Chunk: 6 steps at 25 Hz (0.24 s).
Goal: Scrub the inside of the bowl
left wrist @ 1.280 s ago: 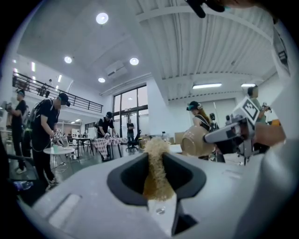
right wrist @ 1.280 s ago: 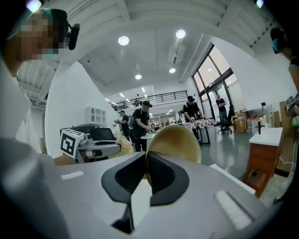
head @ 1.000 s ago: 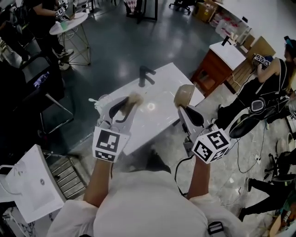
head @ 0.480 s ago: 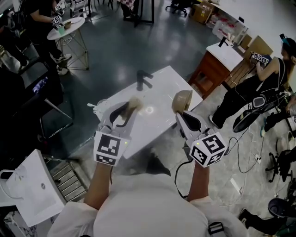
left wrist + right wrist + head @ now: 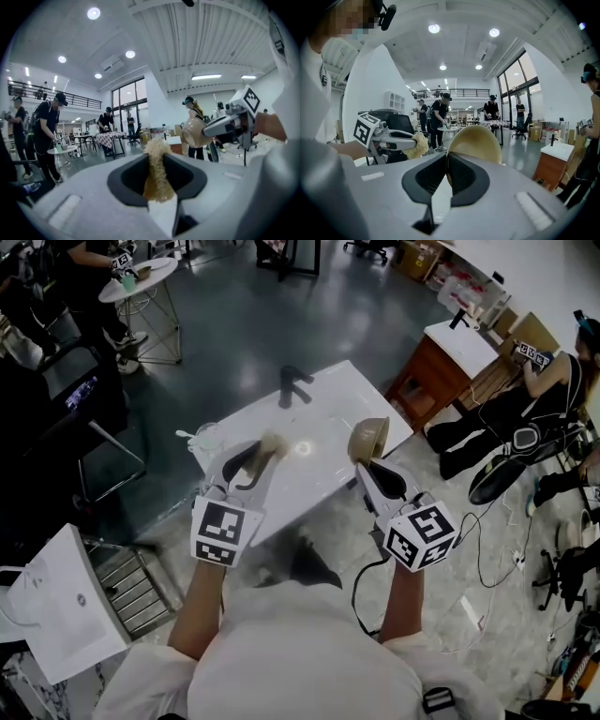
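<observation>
Right gripper (image 5: 446, 174): jaws clamped nearly together on the rim of the tan bowl (image 5: 477, 138), with the bowl's wall pinched between the pads. Bowl is held in the air over the right near edge of the white table (image 5: 328, 399), clear of its surface.

Left gripper (image 5: 157, 185): jaws partly closed and gripping 1 tan fibrous scrubber (image 5: 156, 161), which stands up between the pads and projects past the tips. Scrubber and bowl are apart. In the head view the scrubber sits to the left of the bowl, above the middle of the table, with open air between the 2 items. Neither item touches the table.

On the table, at its far edge, stands 1 black fixture (image 5: 292, 385). A pale clear item (image 5: 202, 439) lies at its left edge; identity not determinable.

Right of the table: wooden cabinet (image 5: 427, 385) with a white top. Far left: round white table (image 5: 141, 282) with a standing person (image 5: 89, 259) beside it. Far right: 1 seated person (image 5: 548, 395) in dark clothing.
</observation>
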Available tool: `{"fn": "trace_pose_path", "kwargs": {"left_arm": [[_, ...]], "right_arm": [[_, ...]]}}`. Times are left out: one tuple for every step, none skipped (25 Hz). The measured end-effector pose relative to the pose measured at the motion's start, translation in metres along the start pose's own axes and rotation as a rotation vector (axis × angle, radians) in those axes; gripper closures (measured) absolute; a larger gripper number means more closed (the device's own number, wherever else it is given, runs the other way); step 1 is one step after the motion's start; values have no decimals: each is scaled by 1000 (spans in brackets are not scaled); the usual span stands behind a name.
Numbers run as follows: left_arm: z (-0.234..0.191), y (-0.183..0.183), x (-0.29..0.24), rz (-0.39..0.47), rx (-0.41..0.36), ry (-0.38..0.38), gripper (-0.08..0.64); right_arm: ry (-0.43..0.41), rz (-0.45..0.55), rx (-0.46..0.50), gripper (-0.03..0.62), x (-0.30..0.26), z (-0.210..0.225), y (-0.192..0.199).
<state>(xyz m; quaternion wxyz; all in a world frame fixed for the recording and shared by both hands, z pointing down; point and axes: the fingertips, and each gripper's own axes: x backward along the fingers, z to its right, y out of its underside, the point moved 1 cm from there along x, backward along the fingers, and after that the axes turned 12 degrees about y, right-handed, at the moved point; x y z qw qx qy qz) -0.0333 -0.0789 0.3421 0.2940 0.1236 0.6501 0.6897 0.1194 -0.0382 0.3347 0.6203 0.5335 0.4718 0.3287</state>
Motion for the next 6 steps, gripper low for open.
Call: {"fn": "trace_pose_path", "kwargs": {"left_arm": [[0, 2, 0, -2, 4, -3, 459], [-1, 3, -1, -5, 6, -7, 459], [-1, 4, -1, -7, 9, -10, 459], [-2, 5, -3, -9, 11, -12, 459], [-2, 7, -4, -11, 14, -14, 459], [-2, 8, -6, -13, 16, -16, 457]], "right_arm": [[-4, -3, 0, 574, -1, 0, 1], [-8, -6, 0, 574, -2, 0, 3], [-12, -9, 0, 574, -3, 0, 5], [-15, -12, 0, 574, -4, 1, 6], [-17, -16, 1, 574, -5, 2, 8], [-19, -19, 1, 574, -6, 3, 11]]}}
